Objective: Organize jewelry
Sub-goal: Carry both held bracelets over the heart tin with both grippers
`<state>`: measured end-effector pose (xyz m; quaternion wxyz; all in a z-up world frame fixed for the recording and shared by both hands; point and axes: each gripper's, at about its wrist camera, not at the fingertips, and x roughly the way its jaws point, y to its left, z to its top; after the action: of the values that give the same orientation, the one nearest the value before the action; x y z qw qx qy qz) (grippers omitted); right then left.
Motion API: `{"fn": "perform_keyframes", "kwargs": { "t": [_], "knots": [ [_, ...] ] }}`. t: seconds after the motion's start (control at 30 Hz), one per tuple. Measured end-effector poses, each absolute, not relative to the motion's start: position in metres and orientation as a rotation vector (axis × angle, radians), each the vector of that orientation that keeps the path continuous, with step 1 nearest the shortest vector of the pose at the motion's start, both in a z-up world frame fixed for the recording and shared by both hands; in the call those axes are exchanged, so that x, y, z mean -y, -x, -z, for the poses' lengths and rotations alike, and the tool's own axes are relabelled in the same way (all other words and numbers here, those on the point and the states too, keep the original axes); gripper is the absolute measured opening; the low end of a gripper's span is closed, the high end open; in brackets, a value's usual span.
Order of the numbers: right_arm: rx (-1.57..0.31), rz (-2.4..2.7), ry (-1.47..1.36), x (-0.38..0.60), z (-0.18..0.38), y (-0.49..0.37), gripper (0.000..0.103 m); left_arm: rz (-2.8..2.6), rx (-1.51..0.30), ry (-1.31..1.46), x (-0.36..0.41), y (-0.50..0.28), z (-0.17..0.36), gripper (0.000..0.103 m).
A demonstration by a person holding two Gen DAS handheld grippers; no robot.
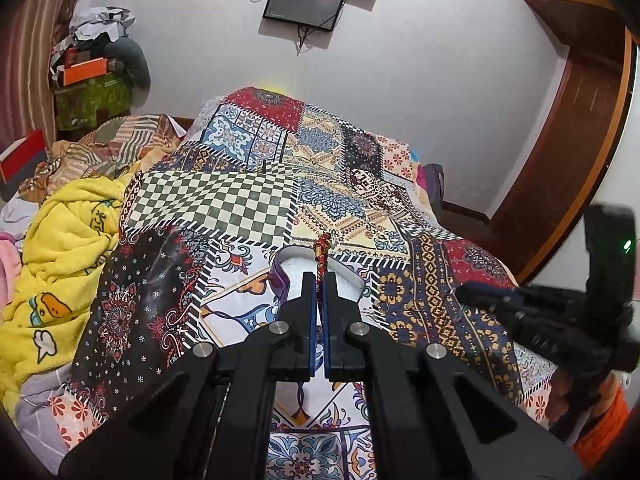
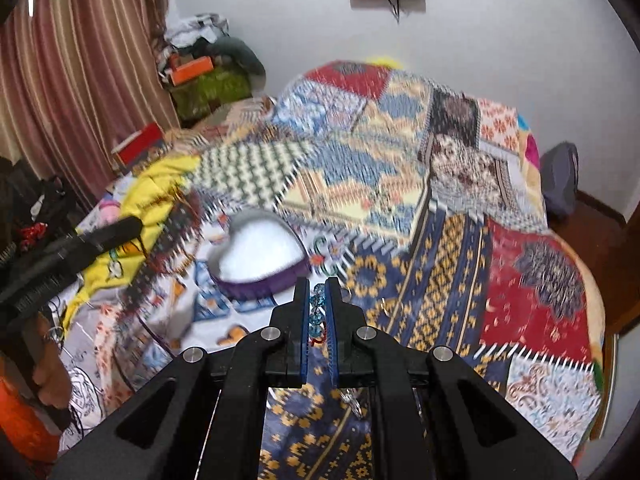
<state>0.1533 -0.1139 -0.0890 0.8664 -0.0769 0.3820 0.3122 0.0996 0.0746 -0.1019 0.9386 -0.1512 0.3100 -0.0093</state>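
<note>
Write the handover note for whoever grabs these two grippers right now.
Left gripper: shut on a red and gold beaded piece, its end sticking out past the tips.
Right gripper: shut on a blue beaded piece; a small metal ring hangs below it.
Heart-shaped box: open on the patchwork bedspread, white lining bare, nothing visible inside.
Done: both pieces picked up.
Left: place both, likely in the box.
</note>
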Motion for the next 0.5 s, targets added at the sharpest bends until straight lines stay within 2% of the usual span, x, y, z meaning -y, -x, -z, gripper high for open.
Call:
{"fn": "perform_keyframes", "kwargs": {
  "t": [0.5],
  "knots": [
    [-0.695, -0.740, 0.112, 0.074, 0.060, -0.166, 0.007, 0.047, -0.627, 0.291, -0.079, -0.119, 0.099, 0.001]
  ]
}}
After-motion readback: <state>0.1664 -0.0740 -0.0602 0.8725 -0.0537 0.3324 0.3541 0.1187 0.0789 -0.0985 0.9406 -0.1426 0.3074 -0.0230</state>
